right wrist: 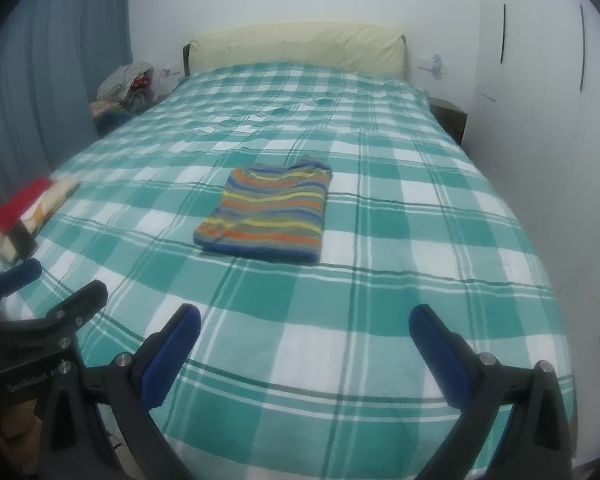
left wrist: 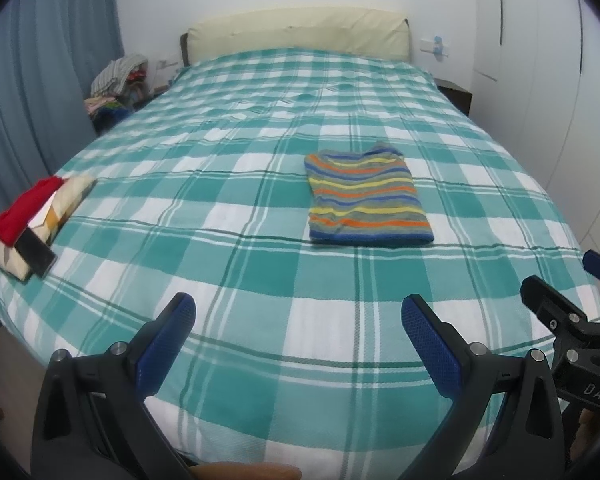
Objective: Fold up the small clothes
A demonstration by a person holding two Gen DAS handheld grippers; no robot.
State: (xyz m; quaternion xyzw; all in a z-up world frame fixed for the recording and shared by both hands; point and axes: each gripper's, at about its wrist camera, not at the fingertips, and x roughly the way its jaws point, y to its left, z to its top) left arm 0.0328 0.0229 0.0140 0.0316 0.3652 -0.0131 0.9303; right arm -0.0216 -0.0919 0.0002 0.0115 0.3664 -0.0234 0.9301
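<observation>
A striped garment point(left wrist: 366, 200) in blue, orange and yellow lies folded into a rectangle in the middle of the bed; it also shows in the right wrist view point(right wrist: 268, 214). My left gripper point(left wrist: 298, 312) is open and empty above the bed's front edge, well short of the garment. My right gripper point(right wrist: 305, 322) is open and empty too, also near the front edge. Part of the right gripper point(left wrist: 560, 320) shows at the right of the left wrist view, and part of the left gripper point(right wrist: 40, 312) at the left of the right wrist view.
The bed has a teal and white checked cover point(left wrist: 260, 264). A stack of folded clothes, red on top, with a dark flat object lies at the left edge point(left wrist: 32, 216) point(right wrist: 24, 216). A clothes pile point(left wrist: 116, 80) sits left of the headboard. White wardrobes point(right wrist: 540, 80) stand at the right.
</observation>
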